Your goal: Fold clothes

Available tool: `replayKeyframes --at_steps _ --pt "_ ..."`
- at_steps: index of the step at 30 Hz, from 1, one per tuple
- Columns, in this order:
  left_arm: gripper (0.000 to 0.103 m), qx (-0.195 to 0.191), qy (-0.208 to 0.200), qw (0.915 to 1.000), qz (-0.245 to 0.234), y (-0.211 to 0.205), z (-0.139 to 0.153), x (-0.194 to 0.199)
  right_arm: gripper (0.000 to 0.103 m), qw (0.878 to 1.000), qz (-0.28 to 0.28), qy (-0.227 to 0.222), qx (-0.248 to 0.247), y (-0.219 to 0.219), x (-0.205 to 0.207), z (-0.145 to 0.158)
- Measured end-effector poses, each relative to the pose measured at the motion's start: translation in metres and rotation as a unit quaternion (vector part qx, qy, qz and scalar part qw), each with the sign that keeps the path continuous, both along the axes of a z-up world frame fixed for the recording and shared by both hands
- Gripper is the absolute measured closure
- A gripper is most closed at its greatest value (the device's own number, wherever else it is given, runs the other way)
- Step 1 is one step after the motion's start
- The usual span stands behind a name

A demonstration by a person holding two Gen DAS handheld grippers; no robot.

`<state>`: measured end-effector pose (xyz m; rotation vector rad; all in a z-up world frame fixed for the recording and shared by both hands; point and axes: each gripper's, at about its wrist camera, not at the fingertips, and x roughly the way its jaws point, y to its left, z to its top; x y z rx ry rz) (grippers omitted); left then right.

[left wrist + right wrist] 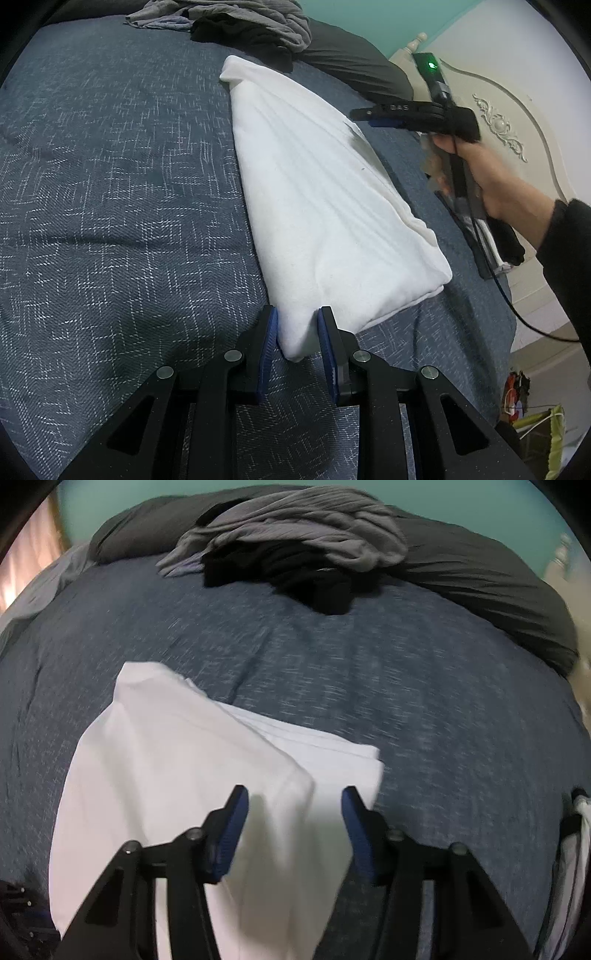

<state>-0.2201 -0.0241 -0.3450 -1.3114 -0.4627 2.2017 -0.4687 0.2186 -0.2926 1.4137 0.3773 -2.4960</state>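
Note:
A white folded garment (321, 206) lies along the dark blue bedspread (110, 184). My left gripper (297, 325) is shut on the garment's near corner, with the cloth bunched between its blue pads. In the left wrist view a hand holds my right gripper (373, 116) in the air over the garment's far right edge. In the right wrist view the right gripper (293, 805) is open. The white garment (177, 760) lies below its spread pads, which do not press on it. The picture there is blurred.
A heap of grey and black clothes (295, 546) lies at the far end of the bed, on a dark grey pillow (480, 572). A cream carved headboard (498, 122) stands to the right. A black cable (524, 317) hangs from the hand.

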Motion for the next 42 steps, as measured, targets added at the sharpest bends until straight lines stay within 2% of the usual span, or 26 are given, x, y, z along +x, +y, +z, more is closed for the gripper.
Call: replayKeyframes --at_steps 3,5,6,7,12,16,19,24,26,27,28,29,30,32,33,34,35,36,37,39,42 --pt "0.078 0.0 0.0 1.0 0.0 0.0 0.0 0.0 0.072 1.0 0.007 -0.011 0.026 -0.006 -0.003 -0.009" --pt "0.078 0.0 0.0 1.0 0.0 -0.001 0.0 0.001 0.087 0.999 0.015 -0.015 0.042 -0.011 -0.003 -0.015" --pt "0.078 0.0 0.0 1.0 0.0 -0.001 0.0 0.001 0.099 0.999 0.017 -0.013 0.05 -0.012 -0.003 -0.017" --pt "0.078 0.0 0.0 1.0 0.0 -0.001 0.0 0.001 0.1 0.998 0.015 -0.004 0.057 -0.013 -0.003 -0.017" --pt "0.078 0.001 0.0 1.0 0.001 0.002 -0.001 0.001 0.102 0.996 -0.015 0.033 0.076 -0.008 -0.009 -0.01" --pt "0.078 -0.003 0.001 1.0 0.0 0.005 -0.001 0.001 0.103 0.993 -0.049 0.046 0.099 -0.004 -0.02 -0.009" --pt "0.078 -0.002 0.0 1.0 0.0 0.007 -0.003 0.0 0.103 0.994 -0.065 0.042 0.071 0.005 -0.026 -0.005" --pt "0.078 0.0 -0.002 1.0 0.001 0.015 -0.006 -0.001 0.103 0.997 -0.065 0.036 -0.015 0.019 -0.019 0.007" --pt "0.078 0.0 -0.002 1.0 0.001 0.015 -0.005 -0.001 0.099 0.995 -0.071 0.028 -0.062 0.028 -0.01 0.011" --pt "0.078 0.0 -0.002 1.0 0.001 0.013 -0.005 -0.001 0.089 0.994 -0.072 0.024 -0.079 0.032 -0.006 0.012" --pt "0.078 0.001 -0.002 1.0 0.001 0.011 -0.005 -0.001 0.07 0.993 -0.072 0.022 -0.093 0.035 0.0 0.014" --pt "0.078 0.001 -0.002 1.0 0.001 0.01 -0.005 -0.001 0.062 0.992 -0.069 0.02 -0.099 0.035 0.008 0.014" --pt "0.078 0.0 -0.002 1.0 0.002 0.01 -0.005 -0.001 0.058 0.992 -0.065 0.015 -0.105 0.036 0.014 0.014" --pt "0.078 -0.001 -0.002 1.0 0.002 0.01 -0.005 -0.001 0.058 0.992 -0.053 -0.002 -0.118 0.034 0.023 0.009" --pt "0.078 -0.001 -0.001 1.0 0.002 0.011 -0.005 -0.001 0.058 0.992 -0.046 -0.013 -0.119 0.032 0.027 0.005" --pt "0.078 -0.002 -0.001 1.0 0.002 0.011 -0.004 -0.001 0.063 0.992 -0.04 -0.022 -0.118 0.03 0.029 0.001" --pt "0.078 -0.003 -0.001 1.0 0.002 0.01 -0.004 -0.002 0.071 0.992 -0.035 -0.028 -0.117 0.029 0.031 -0.003" --pt "0.078 -0.003 -0.001 1.0 0.002 0.011 -0.003 -0.001 0.088 0.992 -0.031 -0.034 -0.114 0.028 0.032 -0.007" --pt "0.078 -0.004 0.0 1.0 0.001 0.011 -0.003 -0.001 0.097 0.993 -0.032 -0.038 -0.11 0.027 0.032 -0.01" --pt "0.078 -0.003 -0.001 1.0 0.001 0.01 -0.002 -0.002 0.101 0.993 -0.042 -0.037 -0.109 0.029 0.032 -0.014" --pt "0.078 -0.002 -0.001 1.0 0.002 0.006 -0.002 -0.004 0.101 0.992 -0.058 -0.023 -0.107 0.034 0.029 -0.012"
